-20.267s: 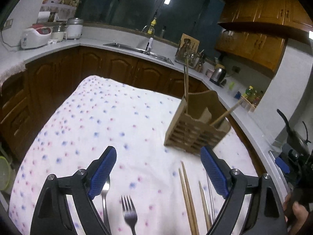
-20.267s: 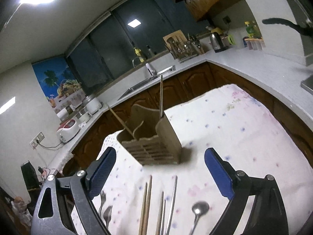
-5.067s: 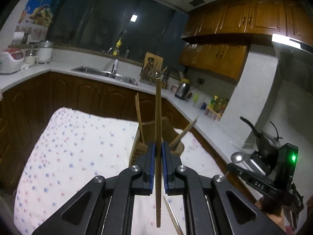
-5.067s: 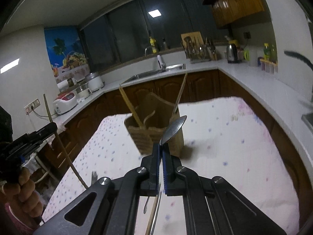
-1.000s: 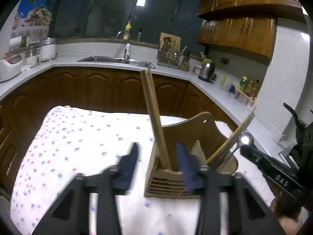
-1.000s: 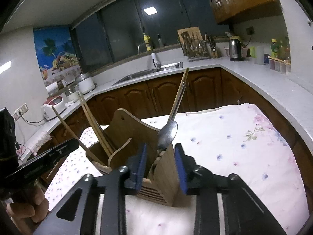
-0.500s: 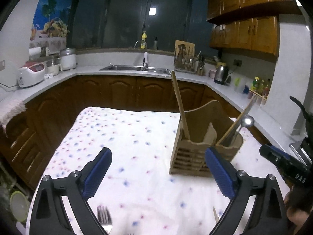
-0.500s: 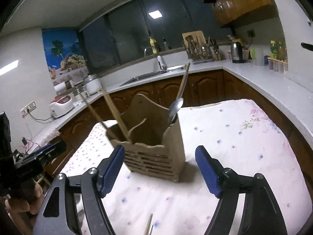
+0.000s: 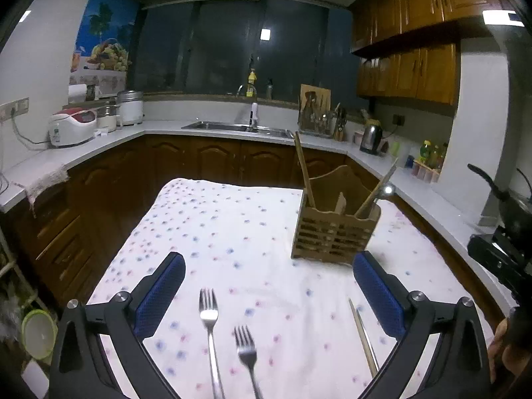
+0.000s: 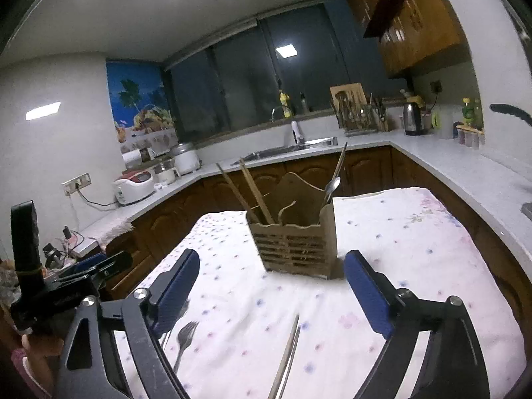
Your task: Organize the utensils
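Left wrist view: the left gripper gapes wide and empty over the tablecloth, two forks between its fingers, two chopsticks by the right one, wooden holder beyond. Right wrist view: the right gripper is spread wide, empty, before the holder, which carries three chopsticks and one spoon.

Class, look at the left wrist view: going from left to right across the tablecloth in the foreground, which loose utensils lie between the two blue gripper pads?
Longer fork → shorter fork → pair of chopsticks, all lying flat on the spotted tablecloth.
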Demonstrator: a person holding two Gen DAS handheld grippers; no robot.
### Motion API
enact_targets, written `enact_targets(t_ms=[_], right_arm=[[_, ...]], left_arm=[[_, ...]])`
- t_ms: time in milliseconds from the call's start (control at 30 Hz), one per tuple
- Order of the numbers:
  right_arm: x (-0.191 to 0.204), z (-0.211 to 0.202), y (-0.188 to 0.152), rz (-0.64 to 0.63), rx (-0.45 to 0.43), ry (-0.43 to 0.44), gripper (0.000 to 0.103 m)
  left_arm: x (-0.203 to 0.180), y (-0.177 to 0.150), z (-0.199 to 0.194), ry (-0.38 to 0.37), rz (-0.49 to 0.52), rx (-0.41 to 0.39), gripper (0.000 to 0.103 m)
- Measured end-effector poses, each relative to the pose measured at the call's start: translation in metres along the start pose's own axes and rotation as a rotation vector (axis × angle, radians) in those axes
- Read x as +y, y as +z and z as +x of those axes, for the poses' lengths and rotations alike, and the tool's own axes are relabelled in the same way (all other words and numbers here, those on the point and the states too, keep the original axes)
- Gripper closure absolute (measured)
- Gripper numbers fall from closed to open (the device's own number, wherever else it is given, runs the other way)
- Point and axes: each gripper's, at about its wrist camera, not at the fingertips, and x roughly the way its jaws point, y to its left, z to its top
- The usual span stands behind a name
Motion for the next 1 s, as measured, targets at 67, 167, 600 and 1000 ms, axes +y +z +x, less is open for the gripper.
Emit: enact_targets(t_ms=[67, 167, 600, 1000], right_arm=[[0.004, -0.014, -0.008, -0.005, -0.003, 0.001, 0.011], [0.010, -0.031, -0.021, -0.019, -0.003, -0.003, 0.008], [0.044, -0.096, -0.033, -0.127, -0.064, 0.022, 0.000], [0.033, -0.082, -0.118, -0.134, -0.057, -0.101, 0.000]], left_arm=[[0.004, -0.010, -0.018, 0.006, -0.002, -0.011, 0.001], [0.005, -0.026, -0.042, 0.011, 0.010, -0.019, 0.001], [-0.009, -0.062, -0.113, 0.027, 0.117, -0.102, 0.001], [-0.007, -0.132, -0.102, 0.047, 0.102, -0.113, 0.001]])
